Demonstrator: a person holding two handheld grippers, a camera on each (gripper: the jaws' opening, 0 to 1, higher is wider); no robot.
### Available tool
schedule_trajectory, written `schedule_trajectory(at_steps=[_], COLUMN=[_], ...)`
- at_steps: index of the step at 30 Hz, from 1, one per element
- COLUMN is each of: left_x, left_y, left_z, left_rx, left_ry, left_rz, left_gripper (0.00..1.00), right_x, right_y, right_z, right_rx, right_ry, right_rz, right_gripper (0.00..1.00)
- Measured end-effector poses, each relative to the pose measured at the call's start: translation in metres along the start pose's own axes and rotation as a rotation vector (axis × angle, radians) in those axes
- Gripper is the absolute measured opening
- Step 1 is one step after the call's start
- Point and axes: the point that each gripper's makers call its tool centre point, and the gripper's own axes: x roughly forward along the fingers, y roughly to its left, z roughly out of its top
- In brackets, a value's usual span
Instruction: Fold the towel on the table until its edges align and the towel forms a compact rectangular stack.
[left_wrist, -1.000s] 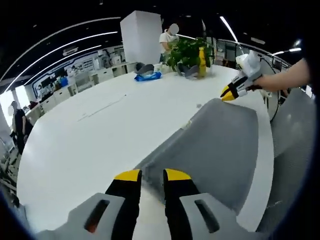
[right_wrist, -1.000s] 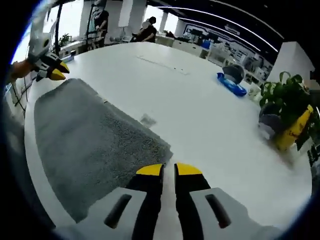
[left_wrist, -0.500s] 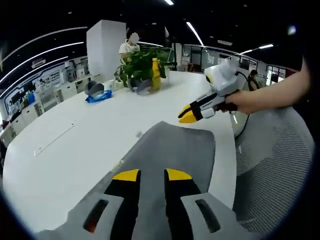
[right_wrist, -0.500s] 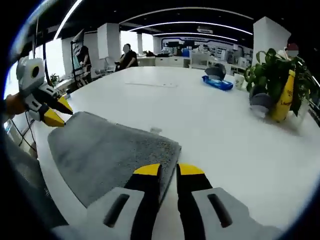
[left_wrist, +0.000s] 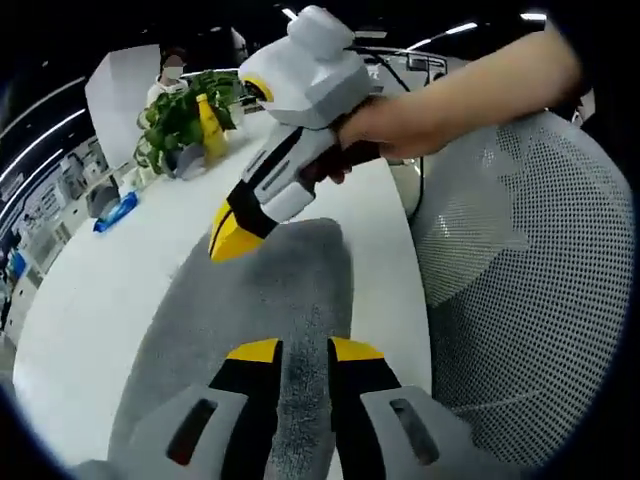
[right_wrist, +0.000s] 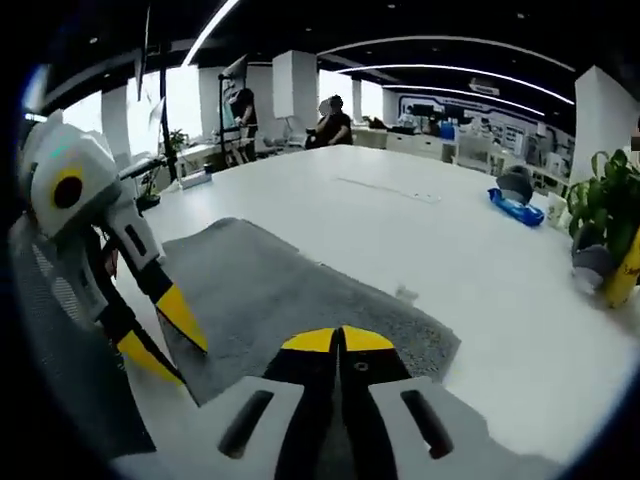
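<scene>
- I see the gray towel (left_wrist: 270, 300) lying flat on the white table (left_wrist: 90, 300), close along the table's near edge, with a mesh office chair (left_wrist: 520, 300) just beyond that edge.
- In the left gripper view the towel's long axis runs straight away from my left gripper (left_wrist: 305, 350), from under its jaws toward the far end where my right gripper (left_wrist: 232, 236) sits.
- My left gripper's yellow-tipped jaws stand parted with a strip of towel showing between them; I cannot tell whether they touch the cloth or hover just above it.
- In the right gripper view my right gripper (right_wrist: 340, 340) has its jaws pressed together with no gap; whether any cloth is pinched between the tips I cannot tell.
- From that side the towel (right_wrist: 300, 300) spreads ahead and to the left, and the left gripper (right_wrist: 165, 330) comes in from the left with its jaws apart at the towel's near-left edge.
- The relation I judge the next move turns on: the two grippers sit at opposite short ends of the towel, facing each other along its length, so a fold would carry one end over toward the other.
- The towel looks to be still a single spread layer, so I judge the folding barely begun.
- A potted plant (left_wrist: 175, 120) and a yellow bottle (left_wrist: 209, 125) stand well apart at the table's far side.
</scene>
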Motion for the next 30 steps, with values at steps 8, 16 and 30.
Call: schedule_trajectory(at_steps=[8, 16, 30], left_x=[-0.004, 0.001, 0.003], left_y=[0.005, 0.001, -0.004], left_z=[-0.020, -0.029, -0.033], left_rx=[0.091, 0.021, 0.134], left_ry=[0.067, 0.057, 0.091], left_rz=[0.018, -0.010, -0.011], left_gripper=[0.18, 0.19, 0.22], right_x=[0.008, 0.005, 0.009], right_y=[0.011, 0.006, 0.001], right_z=[-0.018, -0.009, -0.015], right_rx=[-0.117, -0.176, -0.160], right_ry=[0.101, 0.070, 0.072], right_rz=[0.043, 0.013, -0.014], right_gripper=[0.00, 0.00, 0.00])
